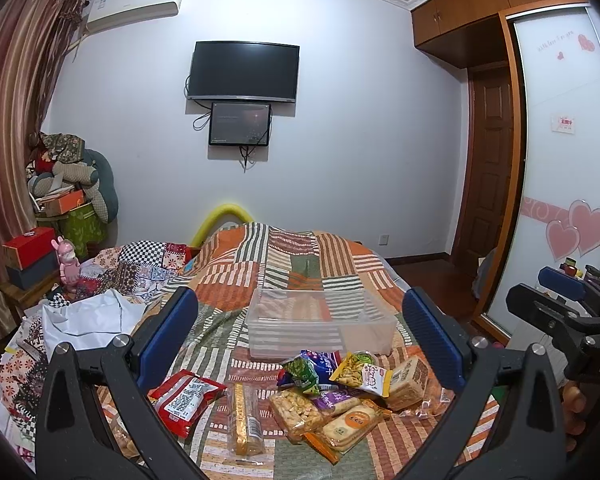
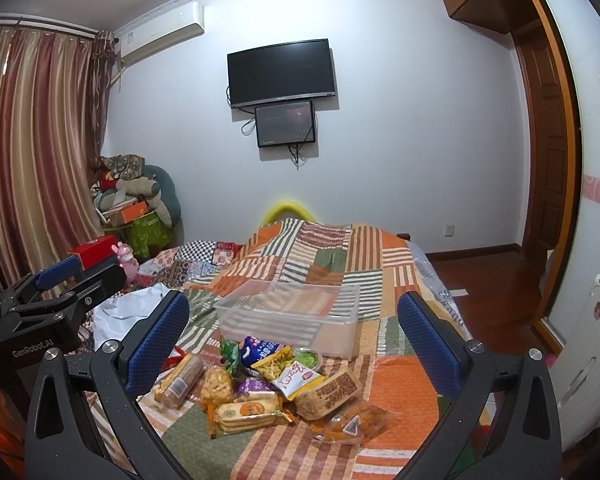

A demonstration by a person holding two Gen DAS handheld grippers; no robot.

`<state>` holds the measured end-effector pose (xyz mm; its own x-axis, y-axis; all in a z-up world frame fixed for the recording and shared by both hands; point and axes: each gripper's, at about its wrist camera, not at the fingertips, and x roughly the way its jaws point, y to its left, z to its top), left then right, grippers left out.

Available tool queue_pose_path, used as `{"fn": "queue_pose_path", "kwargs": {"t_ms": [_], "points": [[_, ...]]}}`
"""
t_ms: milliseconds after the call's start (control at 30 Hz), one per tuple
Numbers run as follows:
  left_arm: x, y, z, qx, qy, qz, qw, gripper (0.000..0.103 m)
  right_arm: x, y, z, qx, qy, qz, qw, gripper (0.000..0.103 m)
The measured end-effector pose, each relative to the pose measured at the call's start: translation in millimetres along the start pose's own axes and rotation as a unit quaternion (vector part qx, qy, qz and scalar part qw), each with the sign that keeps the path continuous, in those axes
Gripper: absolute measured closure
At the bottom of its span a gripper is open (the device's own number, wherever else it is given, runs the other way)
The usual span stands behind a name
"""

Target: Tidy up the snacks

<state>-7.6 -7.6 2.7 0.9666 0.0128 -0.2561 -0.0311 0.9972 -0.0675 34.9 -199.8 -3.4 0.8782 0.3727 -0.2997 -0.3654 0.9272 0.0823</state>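
A pile of packaged snacks lies on a bed covered with a patchwork quilt of orange, green and striped squares. In the left wrist view the pile sits in the lower centre of the frame, between the two blue-padded fingers of the left gripper, which are spread wide and hold nothing. A red packet lies apart at the lower left of the pile, its long axis slanting from lower left to upper right. Beside it a clear-wrapped biscuit stick runs almost straight up and down the frame. A flat pack of round biscuits points diagonally toward the upper right, and a brown cracker brick rests at the pile's right edge, tilted against the others. A yellow-and-white bag and a blue bag lie on top.

Just behind the pile, nearer the frame's centre, a clear plastic bin stands upright and open, its long axis running left to right across the frame.

In the right wrist view the right gripper is likewise spread wide and grips nothing, with the same pile between its fingers and the bin just above. The left gripper's body shows at that frame's left edge. A dark television hangs on the far wall, upper centre.
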Motion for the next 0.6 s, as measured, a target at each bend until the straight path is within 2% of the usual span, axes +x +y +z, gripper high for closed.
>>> {"fn": "queue_pose_path", "kwargs": {"t_ms": [600], "points": [[-0.8, 1.6, -3.3, 0.002, 0.0, -0.008, 1.0, 0.0, 2.4, -0.7, -0.6, 0.006, 0.005, -0.003, 1.0, 0.0]]}}
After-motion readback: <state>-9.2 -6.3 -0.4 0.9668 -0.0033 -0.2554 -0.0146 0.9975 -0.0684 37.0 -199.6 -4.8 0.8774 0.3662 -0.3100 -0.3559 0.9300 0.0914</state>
